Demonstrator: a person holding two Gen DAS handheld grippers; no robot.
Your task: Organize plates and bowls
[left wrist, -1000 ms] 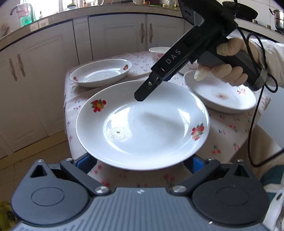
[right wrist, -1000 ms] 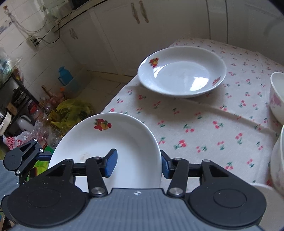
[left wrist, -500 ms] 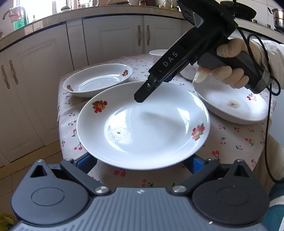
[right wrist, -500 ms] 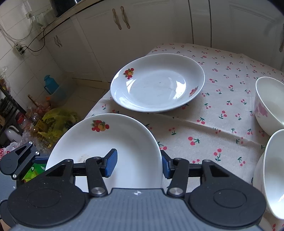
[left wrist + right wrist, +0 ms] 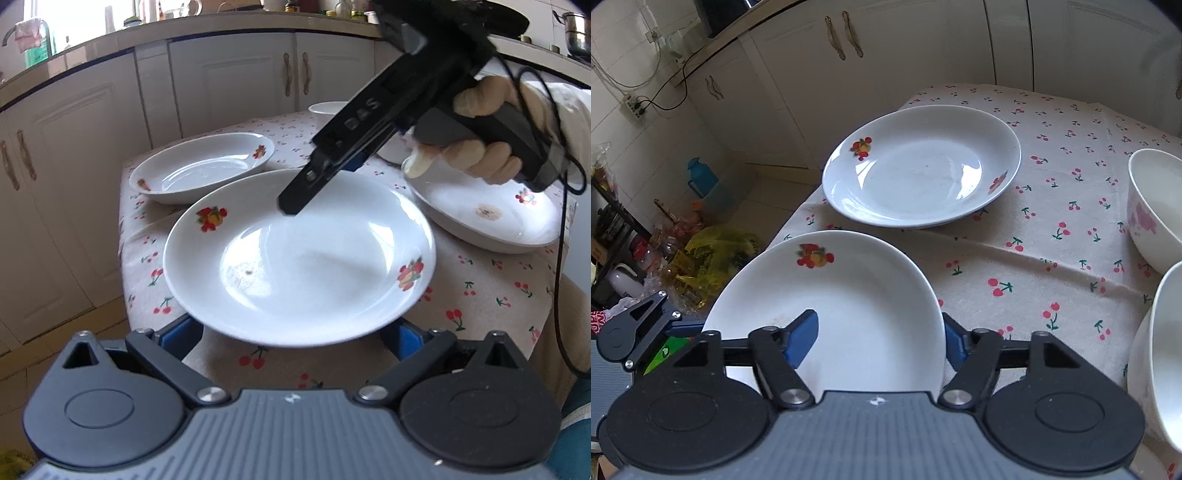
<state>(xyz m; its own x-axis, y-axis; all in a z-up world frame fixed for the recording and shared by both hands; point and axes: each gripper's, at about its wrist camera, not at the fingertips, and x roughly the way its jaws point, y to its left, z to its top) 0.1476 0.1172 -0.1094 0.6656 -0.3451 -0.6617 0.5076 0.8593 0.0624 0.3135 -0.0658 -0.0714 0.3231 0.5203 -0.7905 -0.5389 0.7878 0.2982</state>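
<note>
A white plate with fruit decals [image 5: 299, 258] hangs above the near edge of the cherry-print table, held from both sides. My left gripper [image 5: 291, 338] has its blue pads spread wide under the plate's near rim. My right gripper [image 5: 877, 338] straddles the plate's [image 5: 831, 306] right rim, one pad [image 5: 801, 334] above and one below; it also shows in the left wrist view [image 5: 332, 166]. A second decal plate [image 5: 921, 166] lies at the far left of the table [image 5: 201, 168]. A third plate [image 5: 487, 218] lies on the right.
Two white bowls stand at the table's right: one with pink flowers [image 5: 1154, 206] and a nearer one [image 5: 1165, 362]. White cabinets [image 5: 236, 77] stand behind the table. A yellow bag [image 5: 713, 254] and clutter lie on the floor beyond the table's left edge.
Both grippers and the held plate have moved in over the table toward the far-left plate, which now looks closer. The grip looks unchanged.
</note>
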